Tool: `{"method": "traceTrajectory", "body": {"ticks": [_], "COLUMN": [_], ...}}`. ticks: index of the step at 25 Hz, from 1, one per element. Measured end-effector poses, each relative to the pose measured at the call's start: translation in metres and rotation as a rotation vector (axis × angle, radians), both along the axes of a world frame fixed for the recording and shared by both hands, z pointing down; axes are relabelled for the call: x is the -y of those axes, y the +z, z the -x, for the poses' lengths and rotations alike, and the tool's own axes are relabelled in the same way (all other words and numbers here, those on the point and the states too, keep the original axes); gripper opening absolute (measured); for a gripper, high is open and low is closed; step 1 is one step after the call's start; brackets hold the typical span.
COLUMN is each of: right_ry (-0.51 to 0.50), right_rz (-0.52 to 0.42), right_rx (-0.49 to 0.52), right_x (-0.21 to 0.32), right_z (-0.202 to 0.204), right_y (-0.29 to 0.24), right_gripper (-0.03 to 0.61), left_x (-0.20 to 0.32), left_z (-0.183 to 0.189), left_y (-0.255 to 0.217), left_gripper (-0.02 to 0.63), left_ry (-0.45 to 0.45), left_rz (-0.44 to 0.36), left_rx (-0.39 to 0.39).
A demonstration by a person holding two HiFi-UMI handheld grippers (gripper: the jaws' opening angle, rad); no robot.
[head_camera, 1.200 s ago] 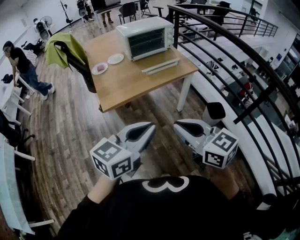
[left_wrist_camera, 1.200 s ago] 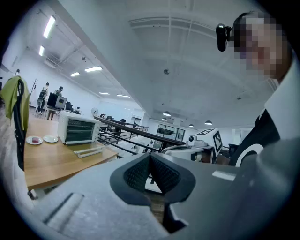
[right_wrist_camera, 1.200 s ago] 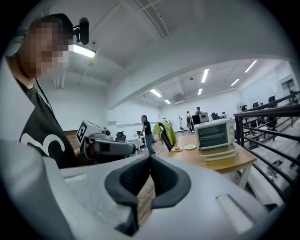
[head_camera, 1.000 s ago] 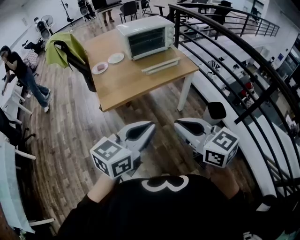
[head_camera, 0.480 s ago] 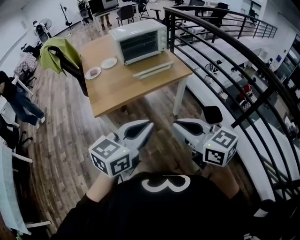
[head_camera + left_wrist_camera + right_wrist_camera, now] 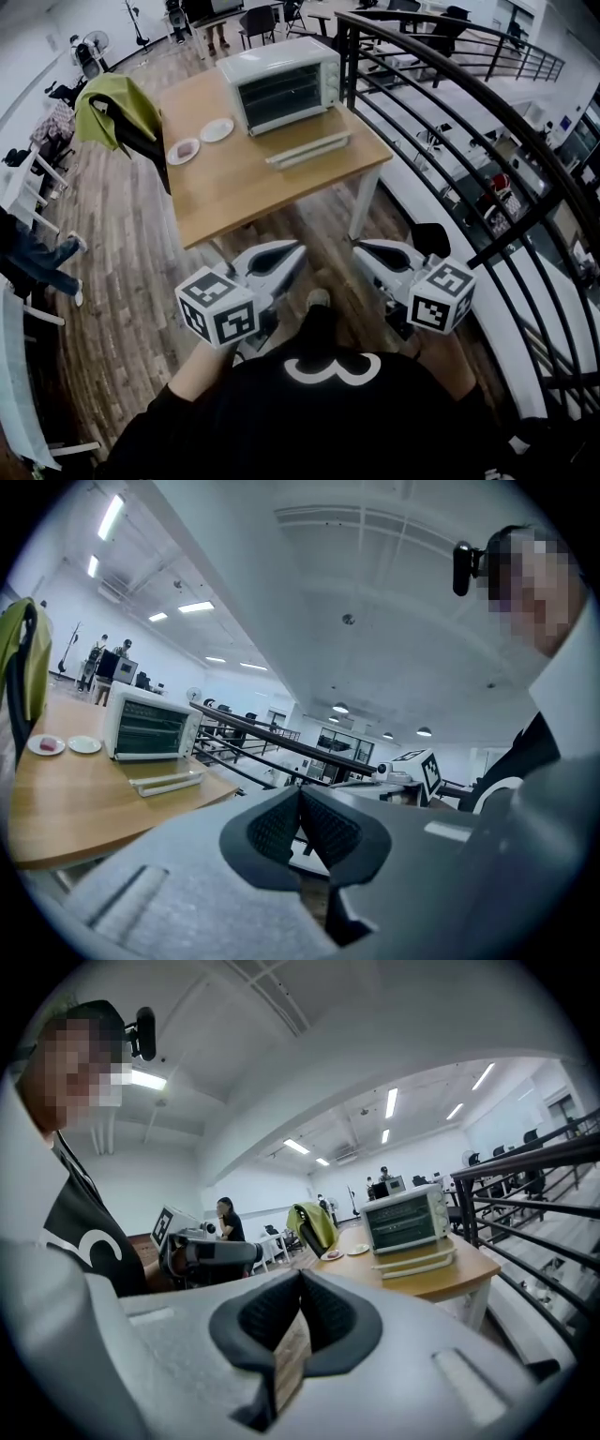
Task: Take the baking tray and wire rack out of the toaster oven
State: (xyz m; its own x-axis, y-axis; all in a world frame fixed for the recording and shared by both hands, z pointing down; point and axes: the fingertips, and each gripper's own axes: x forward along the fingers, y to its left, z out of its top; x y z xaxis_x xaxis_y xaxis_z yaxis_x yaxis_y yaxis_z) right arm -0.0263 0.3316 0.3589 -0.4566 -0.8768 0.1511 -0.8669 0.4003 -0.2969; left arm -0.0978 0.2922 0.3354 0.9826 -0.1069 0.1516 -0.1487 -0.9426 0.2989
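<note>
The white toaster oven (image 6: 281, 82) stands at the far side of a wooden table (image 6: 244, 183), its dark glass door closed. In front of it lies a flat pale tray-like piece (image 6: 307, 150). Whether a tray or rack is inside the oven I cannot tell. Both grippers hang in the air well short of the table, above the floor, pointing at it. My left gripper (image 6: 300, 249) is shut and empty, and so is my right gripper (image 6: 358, 250). The left gripper view shows the oven (image 6: 148, 728) far off past the closed jaws, and the right gripper view shows the oven (image 6: 403, 1221) the same way.
Two small plates (image 6: 217, 129) (image 6: 184, 150) sit left of the oven. A chair with a green jacket (image 6: 112, 105) stands at the table's left end. A black railing (image 6: 487, 141) runs along the right. A shoe (image 6: 317, 300) shows on the wooden floor between the grippers.
The table and oven have drawn a little nearer in the head view. Both grippers stay shut side by side. A shoe has appeared between them, and the person at left has shifted down the picture's edge.
</note>
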Motion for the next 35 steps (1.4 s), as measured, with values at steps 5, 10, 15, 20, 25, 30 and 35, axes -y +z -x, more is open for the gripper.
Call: {"method": "traceTrajectory", "body": {"ticks": [5, 10, 15, 20, 25, 30, 35], "right_ry": [0.037, 0.067, 0.095, 0.113, 0.114, 0.071, 0.024], "right_rz": [0.017, 0.057, 0.091, 0.126, 0.123, 0.125, 0.153], "right_rx": [0.024, 0.042, 0.133, 0.215, 0.264, 0.355, 0.379], "right_x": [0.052, 0.118, 0.214, 0.299, 0.358, 0.407, 0.457], "right_z": [-0.026, -0.082, -0.138, -0.176, -0.202, -0.217, -0.234], "right_y": [0.020, 0.023, 0.022, 0.029, 0.033, 0.033, 0.034], "right_gripper": [0.003, 0.003, 0.003, 0.003, 0.003, 0.003, 0.074], "left_x": [0.056, 0.131, 0.224, 0.302, 0.365, 0.422, 0.475], "left_z": [-0.025, -0.074, -0.124, -0.156, -0.172, -0.167, -0.159], "left_y": [0.025, 0.031, 0.034, 0.046, 0.060, 0.061, 0.060], "left_gripper": [0.011, 0.011, 0.011, 0.012, 0.012, 0.015, 0.069], "left_ry": [0.004, 0.004, -0.004, -0.002, -0.071, -0.200, -0.350], "left_rz": [0.025, 0.072, 0.128, 0.209, 0.300, 0.390, 0.433], "left_rx": [0.005, 0.034, 0.031, 0.015, -0.040, -0.152, -0.230]}}
